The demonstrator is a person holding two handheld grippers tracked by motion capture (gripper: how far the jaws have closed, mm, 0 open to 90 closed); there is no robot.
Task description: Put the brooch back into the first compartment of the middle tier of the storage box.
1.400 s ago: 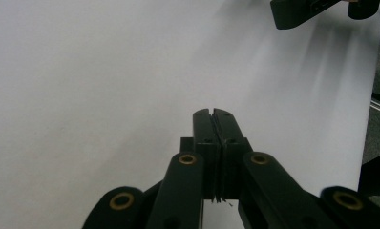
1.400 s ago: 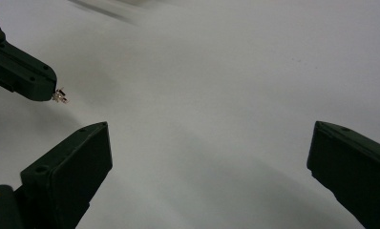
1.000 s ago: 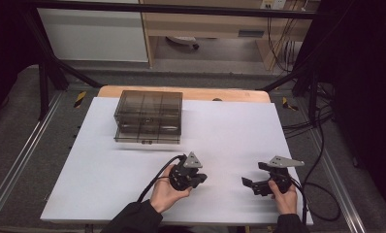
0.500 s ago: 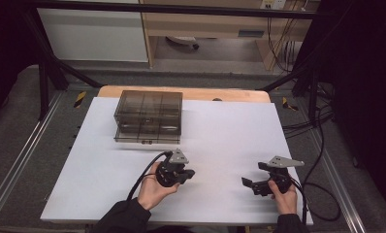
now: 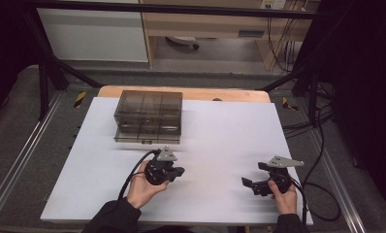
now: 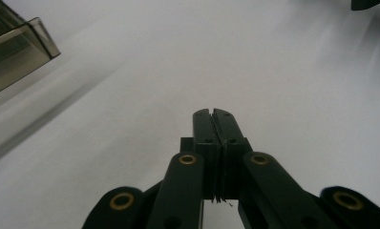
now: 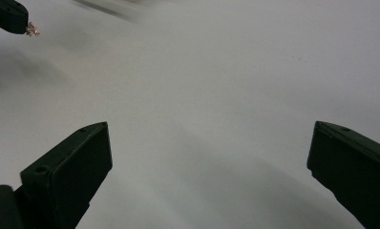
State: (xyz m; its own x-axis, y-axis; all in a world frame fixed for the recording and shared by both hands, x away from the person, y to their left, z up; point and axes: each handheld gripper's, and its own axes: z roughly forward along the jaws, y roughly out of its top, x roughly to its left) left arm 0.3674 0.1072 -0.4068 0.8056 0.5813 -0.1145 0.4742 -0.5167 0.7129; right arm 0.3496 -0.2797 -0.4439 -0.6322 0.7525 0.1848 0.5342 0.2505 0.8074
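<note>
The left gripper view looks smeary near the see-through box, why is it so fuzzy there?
In the left gripper view the smoky box corner and its shadow streak with motion blur, while the shut tongs look sharp. The right gripper view is soft too, with dark smears along the top. The high view is dim but steady.

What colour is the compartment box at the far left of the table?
Translucent smoky grey-brown; the box shows best in the high view.
</note>
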